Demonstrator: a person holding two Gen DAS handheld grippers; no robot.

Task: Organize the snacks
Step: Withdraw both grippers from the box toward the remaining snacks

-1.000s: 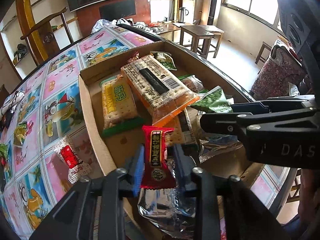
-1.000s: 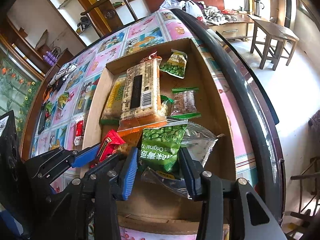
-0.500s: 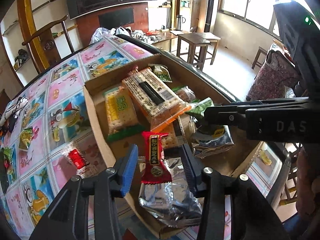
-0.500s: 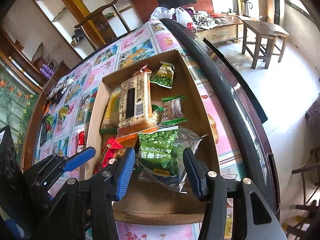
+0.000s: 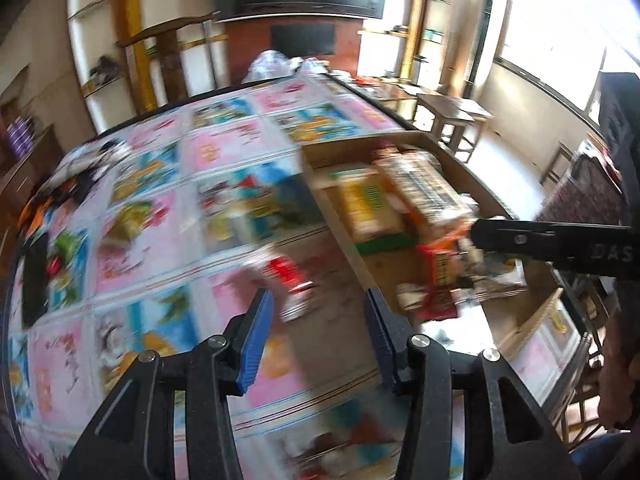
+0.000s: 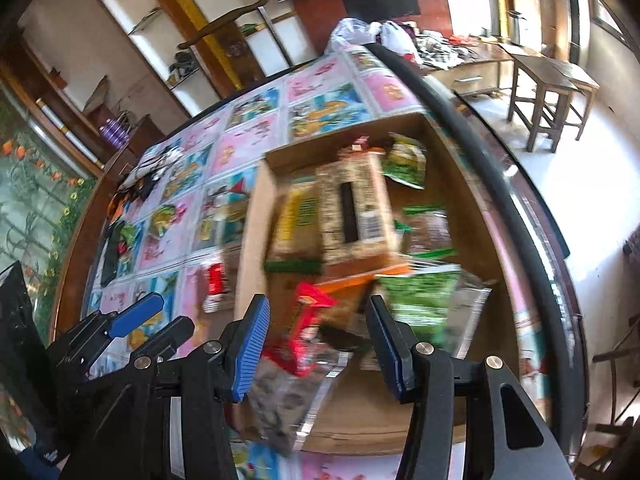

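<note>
A cardboard box on the table holds several snack packs: a long cracker pack, a yellow-green cracker pack, a green pea bag and a red packet. A red-and-white snack packet lies on the tablecloth just left of the box. My left gripper is open and empty above the table, near that packet. My right gripper is open and empty over the box's near end. Both views are motion-blurred.
The table carries a colourful patterned cloth with more small items at its far left. The table's dark rim runs along the right. Wooden stools stand on the floor beyond. A chair stands behind the table.
My left gripper let go of the red packet, opened wide and swung left off the box over the tablecloth. My right gripper opened and pulled back a little; the pea bag lies in the box.
</note>
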